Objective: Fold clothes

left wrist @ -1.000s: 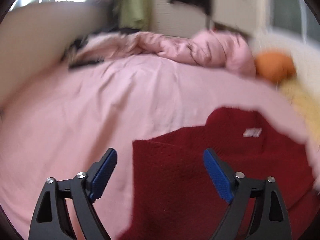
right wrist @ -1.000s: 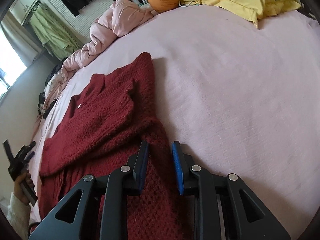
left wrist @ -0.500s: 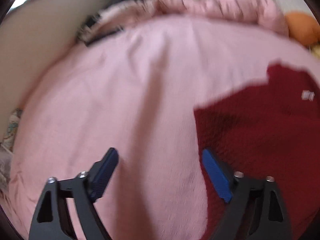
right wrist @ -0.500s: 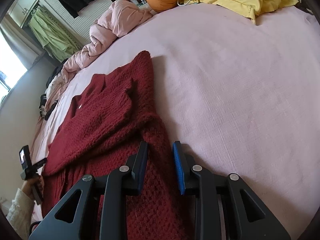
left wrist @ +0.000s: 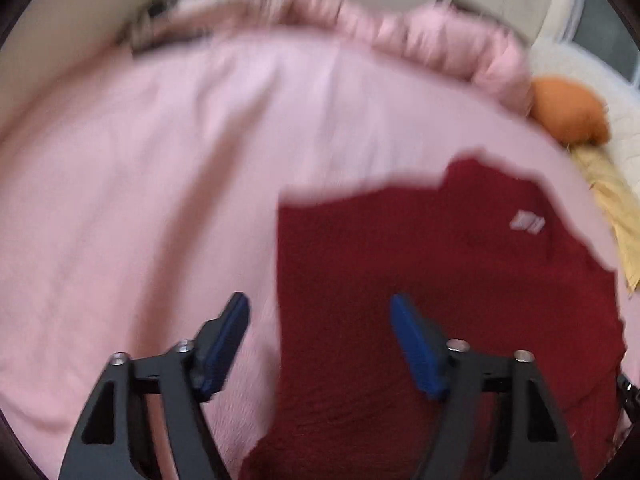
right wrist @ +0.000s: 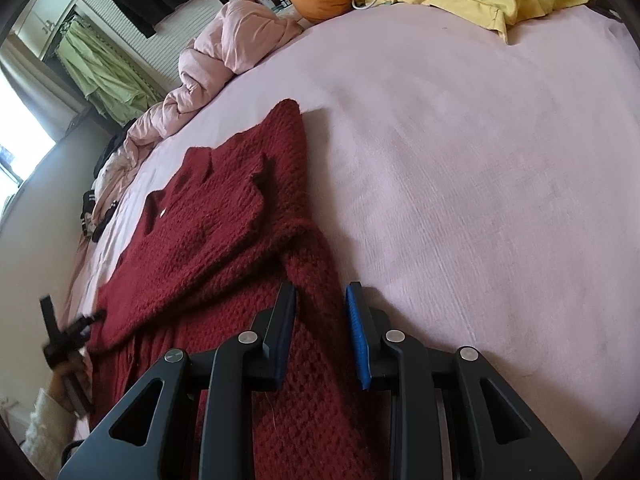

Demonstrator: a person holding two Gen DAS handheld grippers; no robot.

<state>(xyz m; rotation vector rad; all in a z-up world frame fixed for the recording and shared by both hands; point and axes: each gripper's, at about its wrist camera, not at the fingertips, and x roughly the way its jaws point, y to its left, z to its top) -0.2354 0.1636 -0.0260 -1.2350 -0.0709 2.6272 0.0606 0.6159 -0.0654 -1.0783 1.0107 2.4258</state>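
Red sweater (right wrist: 224,240) lies flat on the pink bed (right wrist: 480,160), long axis near-to-far, collar at the far end. Right gripper (right wrist: 320,320) pinches the near right edge, likely anchoring it for a fold. Left gripper (left wrist: 320,340) spread, jaws just been closing, straddling the left edge, not yet pressing cloth.
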